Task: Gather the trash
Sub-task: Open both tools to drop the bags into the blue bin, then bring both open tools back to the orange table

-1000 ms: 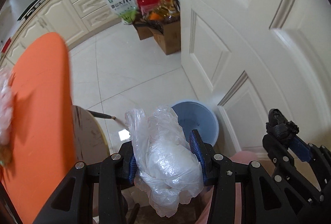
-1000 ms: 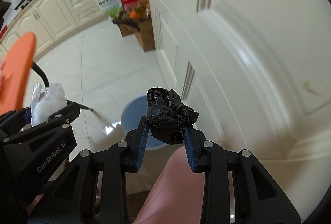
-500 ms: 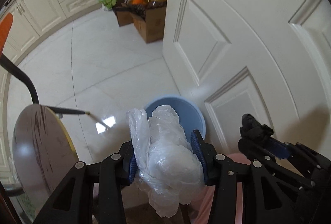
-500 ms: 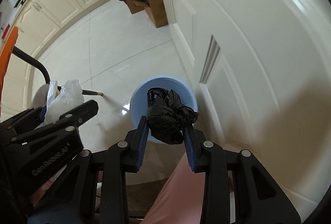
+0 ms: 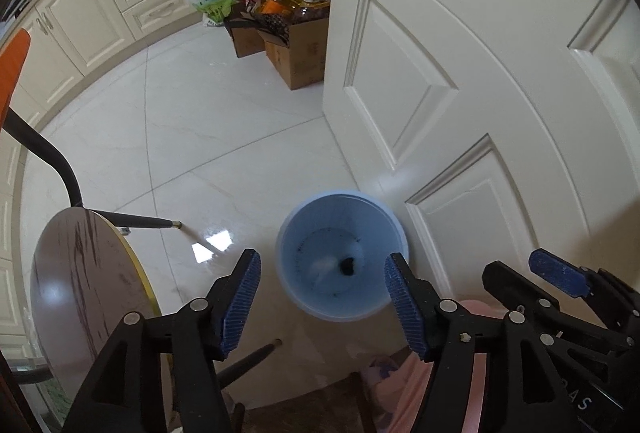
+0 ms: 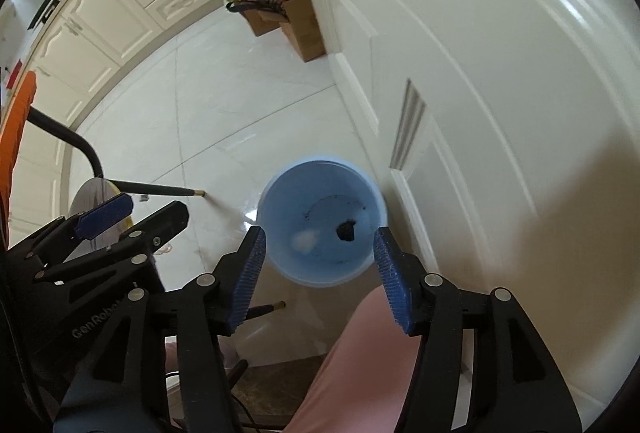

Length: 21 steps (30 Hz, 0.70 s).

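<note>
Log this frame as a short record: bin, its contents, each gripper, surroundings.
bin: blue, on the floor beside the white door
contents: black wad and white bag at the bottom
left gripper: above the bin, jaws opening, nothing between them
right gripper: above the bin, jaws opening, nothing between them
surroundings: round table, cardboard boxes
</note>
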### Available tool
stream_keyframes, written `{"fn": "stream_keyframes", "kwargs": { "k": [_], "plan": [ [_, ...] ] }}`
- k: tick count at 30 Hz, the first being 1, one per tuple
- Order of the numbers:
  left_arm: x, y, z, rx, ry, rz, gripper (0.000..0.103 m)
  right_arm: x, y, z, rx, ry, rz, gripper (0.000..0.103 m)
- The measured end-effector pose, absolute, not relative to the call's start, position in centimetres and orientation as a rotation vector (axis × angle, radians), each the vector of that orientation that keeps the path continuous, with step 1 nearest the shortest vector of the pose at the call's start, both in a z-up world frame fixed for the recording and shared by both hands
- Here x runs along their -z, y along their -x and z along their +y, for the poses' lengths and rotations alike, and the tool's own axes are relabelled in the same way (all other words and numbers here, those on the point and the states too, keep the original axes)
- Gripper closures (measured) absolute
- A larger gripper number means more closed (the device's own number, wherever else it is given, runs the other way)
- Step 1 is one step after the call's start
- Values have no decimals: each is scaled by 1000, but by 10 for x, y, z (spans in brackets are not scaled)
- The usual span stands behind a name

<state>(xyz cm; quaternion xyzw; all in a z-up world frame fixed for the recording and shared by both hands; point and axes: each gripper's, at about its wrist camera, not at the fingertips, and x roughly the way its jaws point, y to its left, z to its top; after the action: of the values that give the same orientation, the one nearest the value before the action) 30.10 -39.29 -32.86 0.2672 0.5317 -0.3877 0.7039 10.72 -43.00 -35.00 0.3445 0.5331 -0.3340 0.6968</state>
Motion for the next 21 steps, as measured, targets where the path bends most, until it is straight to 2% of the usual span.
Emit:
{"fn": "stream_keyframes", "kwargs": {
  "k": [4, 8, 21],
  "plan": [
    [309, -282, -368, 861, -586, 1196, 42, 341, -102, -429, 786, -742, 1191, 48],
    [287, -262, -355, 843, -586, 1167, 38, 326, -100, -421, 819, -703, 1182, 42],
    [232, -206, -317, 885, -563, 1086, 35, 262, -75, -388, 910, -647, 1097, 42]
  ]
}}
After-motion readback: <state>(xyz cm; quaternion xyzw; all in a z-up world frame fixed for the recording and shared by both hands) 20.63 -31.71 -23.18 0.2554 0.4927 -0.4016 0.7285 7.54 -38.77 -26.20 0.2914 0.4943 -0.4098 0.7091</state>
